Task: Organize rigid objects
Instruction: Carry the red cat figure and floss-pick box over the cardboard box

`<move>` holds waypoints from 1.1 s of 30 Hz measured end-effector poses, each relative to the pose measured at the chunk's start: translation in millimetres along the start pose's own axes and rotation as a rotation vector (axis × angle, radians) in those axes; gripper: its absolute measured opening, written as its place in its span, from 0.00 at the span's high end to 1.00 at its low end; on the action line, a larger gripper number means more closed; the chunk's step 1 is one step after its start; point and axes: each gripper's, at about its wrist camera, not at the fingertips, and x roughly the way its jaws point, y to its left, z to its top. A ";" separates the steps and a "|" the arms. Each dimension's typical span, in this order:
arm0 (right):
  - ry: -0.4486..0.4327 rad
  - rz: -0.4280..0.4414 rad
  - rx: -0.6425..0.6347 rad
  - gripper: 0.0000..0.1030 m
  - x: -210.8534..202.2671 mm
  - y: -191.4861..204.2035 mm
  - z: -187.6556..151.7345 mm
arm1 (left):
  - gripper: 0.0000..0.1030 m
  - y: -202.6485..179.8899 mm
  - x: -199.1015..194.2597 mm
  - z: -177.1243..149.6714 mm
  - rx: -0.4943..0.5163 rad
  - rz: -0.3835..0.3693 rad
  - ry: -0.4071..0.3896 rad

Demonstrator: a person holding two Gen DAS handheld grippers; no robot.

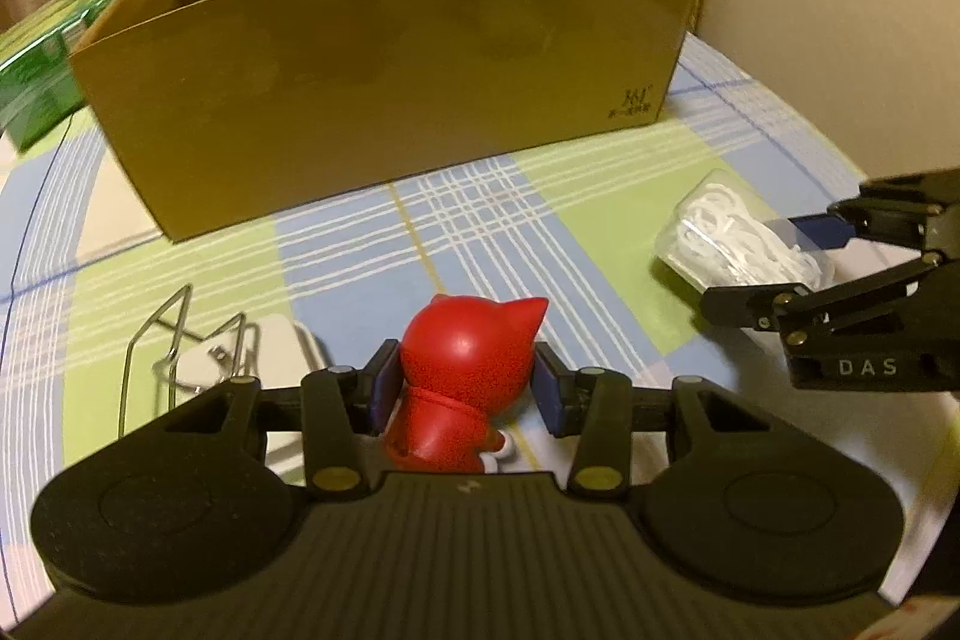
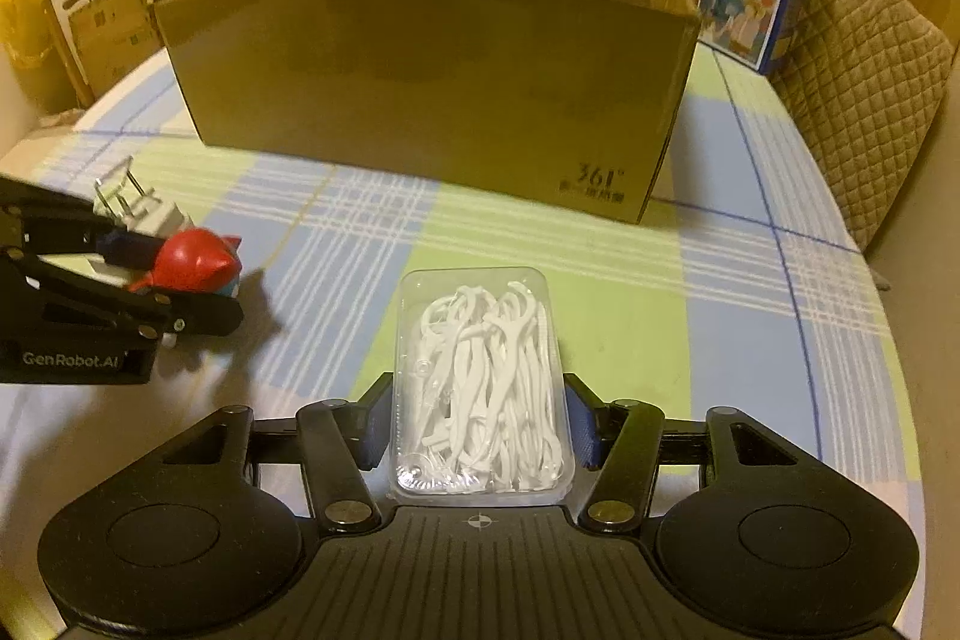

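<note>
1. Taking the cardboard box [image 1: 372, 76] as the landmark: the left gripper [image 1: 462, 388] sits in front of it, toward its left half, with both blue pads pressed on the sides of a red cat figurine [image 1: 465, 376]. The toy's feet look to be at, or barely off, the checked tablecloth [image 1: 480, 220]; I cannot tell which.
2. The right gripper [image 2: 480, 424] is in front of the box's right half, clamped on a clear case of white floss picks [image 2: 480, 388], pads on its long sides near the rear end.
3. My reading is that both items are gripped and the step in hand is carrying them over the box's near wall.
4. To do it well, I would lift each straight up until it clears the open rim, then move forward and let go low inside. The figurine's head is round and smooth, so the grip needs to stay level or it may twist out.
5. The case is held at one end, so its front may droop; a slow carry would help.
6. Keep the two grippers apart over the box.
7. Count: one box, one figurine, one floss case, two grippers.
8. In front of the box's left end, beside the figurine, lies one bent wire rack [image 1: 180, 340] with something white [image 1: 276, 346] at it that I cannot identify.
</note>
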 end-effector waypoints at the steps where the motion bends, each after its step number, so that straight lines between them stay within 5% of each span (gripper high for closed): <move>1: -0.006 0.003 0.010 0.48 -4.2 -0.2 1.0 | 0.61 0.6 -3.2 -0.4 -0.016 -0.004 0.000; 33: -0.119 0.002 0.044 0.48 -102.5 21.0 15.5 | 0.61 -24.3 -100.7 1.7 -0.112 -0.024 -0.092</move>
